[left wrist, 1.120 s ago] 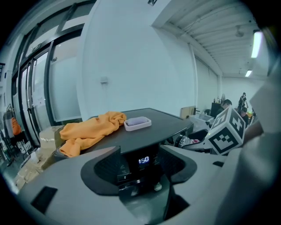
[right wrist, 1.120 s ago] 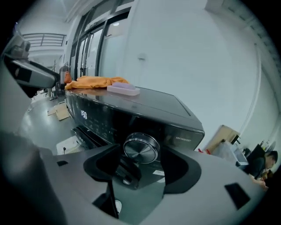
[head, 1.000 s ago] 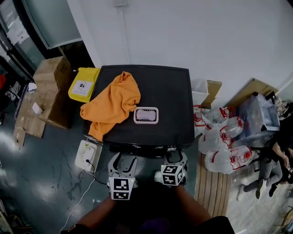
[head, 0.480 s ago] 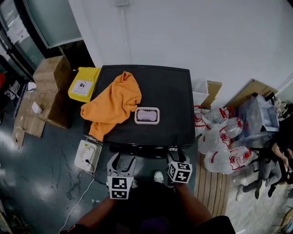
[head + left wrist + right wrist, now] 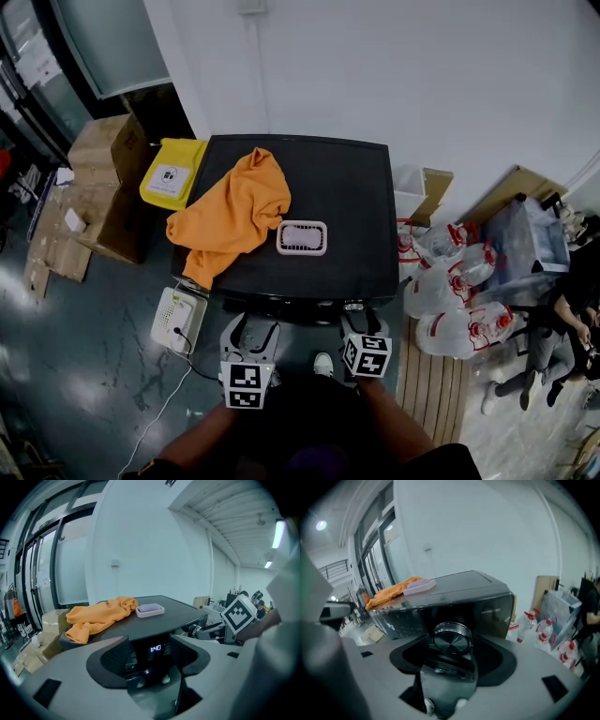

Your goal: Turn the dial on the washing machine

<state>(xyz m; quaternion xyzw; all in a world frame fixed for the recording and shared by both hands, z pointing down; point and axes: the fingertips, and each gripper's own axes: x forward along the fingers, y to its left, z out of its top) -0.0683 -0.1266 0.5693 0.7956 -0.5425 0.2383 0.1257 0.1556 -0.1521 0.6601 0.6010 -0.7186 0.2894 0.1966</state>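
At washer point(image 5: 487, 599) front, dial point(image 5: 451, 639) faces outwd (axis perp. to that front)

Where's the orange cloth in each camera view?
Head view: orange cloth on the washing machine, left of centre.
Left gripper view: left of centre.
Right gripper view: small, upper left.
Shared landmark: the pale tray beside it.

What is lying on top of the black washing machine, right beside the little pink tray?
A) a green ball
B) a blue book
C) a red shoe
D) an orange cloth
D: in the head view an orange cloth lies crumpled on the washing machine, just left of the pink tray.
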